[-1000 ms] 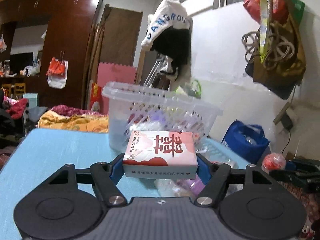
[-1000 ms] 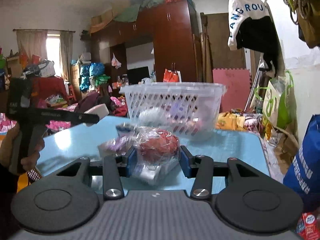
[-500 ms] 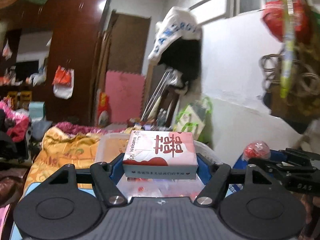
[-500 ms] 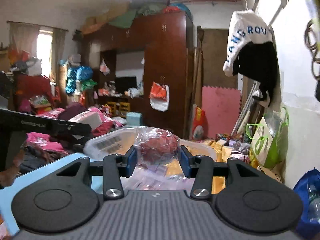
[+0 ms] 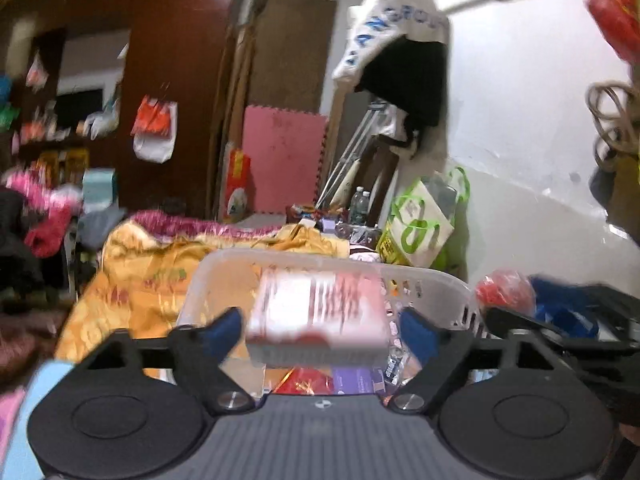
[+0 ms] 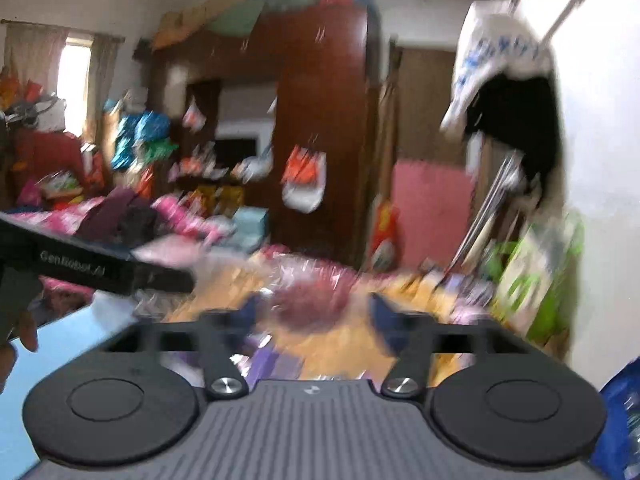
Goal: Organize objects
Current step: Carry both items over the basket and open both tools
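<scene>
In the left wrist view my left gripper (image 5: 318, 326) is open. The pink and white tissue box (image 5: 318, 320) is blurred between its blue fingers, with a gap on each side, over the clear plastic basket (image 5: 432, 284). In the right wrist view my right gripper (image 6: 314, 312) is open too. The red bundle in clear plastic (image 6: 312, 300) is blurred between its fingers, over the basket's contents. The right gripper and its red bundle (image 5: 506, 292) also show at the right of the left wrist view.
The basket holds red and purple packets (image 5: 340, 380). A light blue table (image 6: 60, 344) lies at the lower left. Orange bedding (image 5: 152, 276), a dark wardrobe (image 5: 176, 80), hanging bags and a green-white bag (image 5: 424, 228) crowd the room behind.
Both grippers have opened over the basket. The tissue box and the red bundle are loose and blurred, dropping toward the basket. Both views have tilted downward over the basket.
</scene>
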Motion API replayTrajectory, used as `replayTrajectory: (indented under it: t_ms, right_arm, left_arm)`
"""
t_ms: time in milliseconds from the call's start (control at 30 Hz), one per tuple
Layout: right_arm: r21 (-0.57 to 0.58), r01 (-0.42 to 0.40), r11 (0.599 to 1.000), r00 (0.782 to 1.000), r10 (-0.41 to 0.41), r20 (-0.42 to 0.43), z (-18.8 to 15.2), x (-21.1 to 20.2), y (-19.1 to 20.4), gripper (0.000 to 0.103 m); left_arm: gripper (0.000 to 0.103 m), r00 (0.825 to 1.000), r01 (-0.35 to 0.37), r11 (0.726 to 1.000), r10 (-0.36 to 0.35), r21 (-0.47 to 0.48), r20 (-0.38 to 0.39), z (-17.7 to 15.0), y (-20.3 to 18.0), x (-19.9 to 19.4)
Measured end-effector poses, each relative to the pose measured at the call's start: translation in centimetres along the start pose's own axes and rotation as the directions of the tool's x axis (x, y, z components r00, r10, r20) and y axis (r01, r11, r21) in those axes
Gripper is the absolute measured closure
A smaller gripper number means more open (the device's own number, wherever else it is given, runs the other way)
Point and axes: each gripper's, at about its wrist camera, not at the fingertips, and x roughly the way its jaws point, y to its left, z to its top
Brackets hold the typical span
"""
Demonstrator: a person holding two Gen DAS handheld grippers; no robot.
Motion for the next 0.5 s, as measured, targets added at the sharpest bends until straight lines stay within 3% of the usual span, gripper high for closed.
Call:
replayTrajectory:
  t_ms: [67,233,333,433,500]
  right_arm:
    - [0.017,0.033,0.999,0.998,-0.034,0.051,-0.2,-1.5,0.0,0.000]
    - [0.117,-0.027,0.993,0.999,0.030,-0.021,-1.7,-5.3,-0.6,0.000]
    - [0.174,-0.069,0.982,0.996,0.079,-0.049,-4.6,-9.7,-0.3,0.000]
    - [0.212,-0.156,0.965,0.983,0.172,-0.058,-7.6,-12.8,0.2,0.000]
    - [0.225,-0.144,0.964,0.986,0.160,-0.052,-9.8,-14.8,0.8,0.000]
  left_arm:
    - [0.008,0.999,0.029,0.999,-0.030,-0.041,-0.023,-0.2,0.8,-0.1]
    - [0.008,0.998,-0.001,1.000,0.001,0.008,0.057,-3.5,1.5,-5.4]
    - [0.007,0.997,-0.013,0.995,0.005,0.104,0.079,-8.4,0.6,-9.6]
    - [0.007,0.996,0.062,0.986,-0.071,0.156,0.051,-14.2,0.1,-13.0]
    - [0.007,0.993,0.107,0.974,-0.114,0.200,0.024,-17.3,-0.6,-14.5]
